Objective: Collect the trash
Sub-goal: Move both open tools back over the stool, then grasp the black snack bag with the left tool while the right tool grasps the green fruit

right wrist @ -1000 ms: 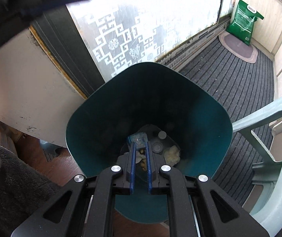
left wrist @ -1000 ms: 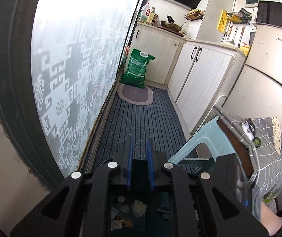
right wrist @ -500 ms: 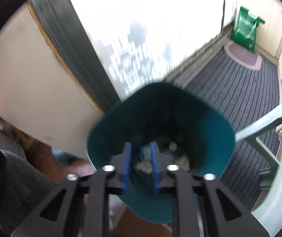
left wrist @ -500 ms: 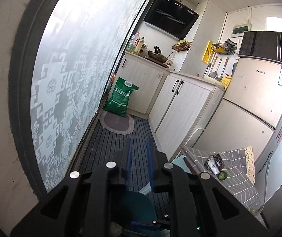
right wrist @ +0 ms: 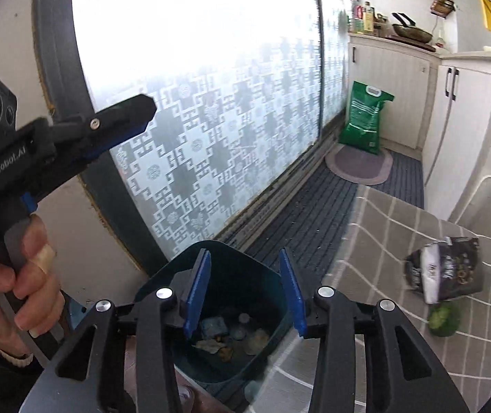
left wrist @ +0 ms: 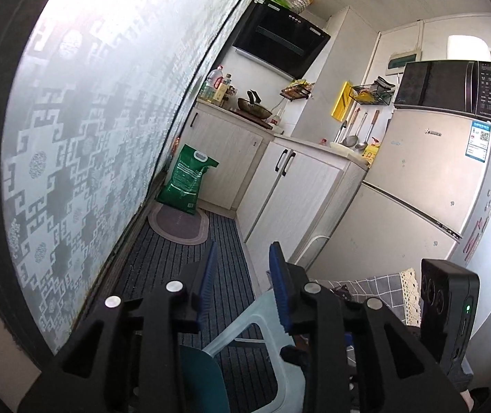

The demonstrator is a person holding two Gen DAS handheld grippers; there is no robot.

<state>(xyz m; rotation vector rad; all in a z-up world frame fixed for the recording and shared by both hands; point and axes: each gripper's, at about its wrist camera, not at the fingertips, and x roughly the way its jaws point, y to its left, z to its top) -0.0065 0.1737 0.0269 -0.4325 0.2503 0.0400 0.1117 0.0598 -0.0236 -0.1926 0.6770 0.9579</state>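
Note:
A teal trash bin (right wrist: 245, 275) stands on the floor beside the table, with several scraps of trash (right wrist: 231, 337) at its bottom. My right gripper (right wrist: 243, 296) is open and empty above the bin's mouth. A black snack bag (right wrist: 445, 272) and a green fruit peel (right wrist: 445, 316) lie on the grey checked tablecloth (right wrist: 383, 241) to the right. My left gripper (left wrist: 242, 275) is open and empty, raised and looking into the kitchen; it also shows in the right wrist view (right wrist: 118, 120) at upper left. The bin's rim (left wrist: 204, 378) shows below it.
A frosted patterned sliding door (right wrist: 211, 120) runs along the left. A pale green plastic chair (left wrist: 262, 327) stands by the table. A green sack (left wrist: 190, 179), an oval mat (left wrist: 180, 223), white cabinets (left wrist: 297, 189) and a fridge (left wrist: 417, 189) line the narrow kitchen.
Both grippers have opened and risen. The right gripper pulled back from inside the bin and turned right, bringing the table into view. The left gripper tilted up toward the kitchen.

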